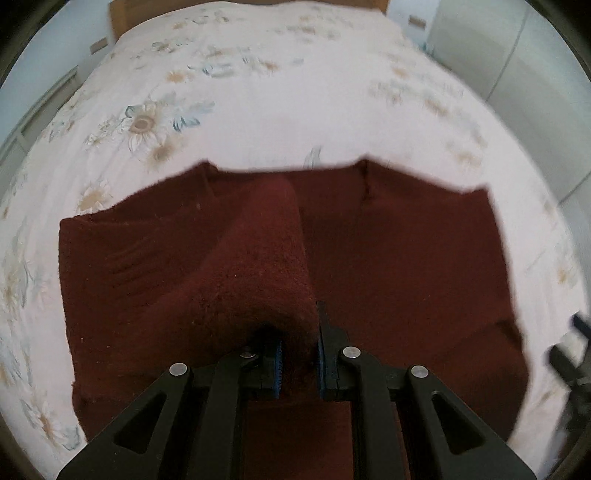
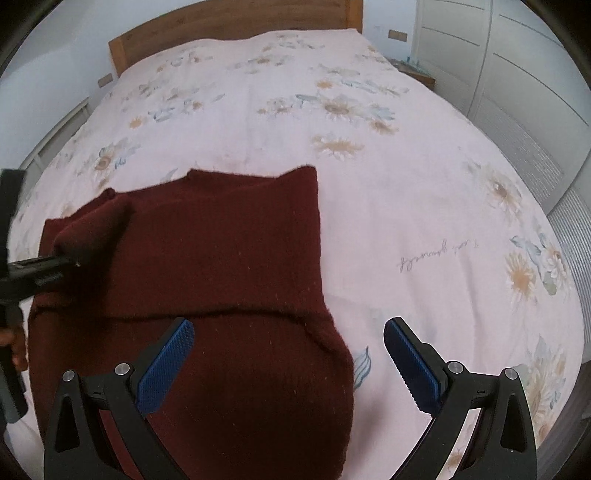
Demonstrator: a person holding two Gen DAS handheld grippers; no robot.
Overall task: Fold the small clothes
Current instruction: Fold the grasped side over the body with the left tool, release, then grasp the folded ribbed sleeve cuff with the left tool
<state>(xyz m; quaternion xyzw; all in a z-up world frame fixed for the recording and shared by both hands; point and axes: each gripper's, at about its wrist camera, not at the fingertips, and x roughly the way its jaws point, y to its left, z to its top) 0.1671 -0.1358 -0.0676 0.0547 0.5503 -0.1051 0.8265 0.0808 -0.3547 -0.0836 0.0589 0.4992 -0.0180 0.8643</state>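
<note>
- Bedroom setting: a wide bed point(image 2: 406, 221) with a pale floral cover fills both views and serves as the folding surface.
- Nearest in the left wrist view, the left gripper point(image 1: 299, 363) has its blue-padded jaws drawn narrow, pinching a bunched ridge of a dark red knitted garment point(image 1: 388, 266).
- From that pinch, the raised fold of cloth rises away from the camera like a soft tube, lifted above the rest of the garment, which lies flat on the cover.
- Nearest in the right wrist view, the right gripper point(image 2: 288, 362) has its jaws spread wide and holds nothing; it hovers over the garment's near right edge, one pad above the red cloth and the other above the bare cover.
- Just beyond it, a horizontal edge crosses the garment, which suggests a layer already laid over.
- At the left edge of that view, the left gripper appears again, gripping the garment's left portion.
- Farther off, the cover's sunflower print stretches to a wooden headboard point(image 2: 229, 26); white wardrobe doors point(image 2: 517, 74) stand at the right.
- Judged step: a side section, perhaps a sleeve, is being carried inward by the left gripper.
- Next move likely calls for laying that fold flat across the body, then the right gripper closing on the right edge to match.
</note>
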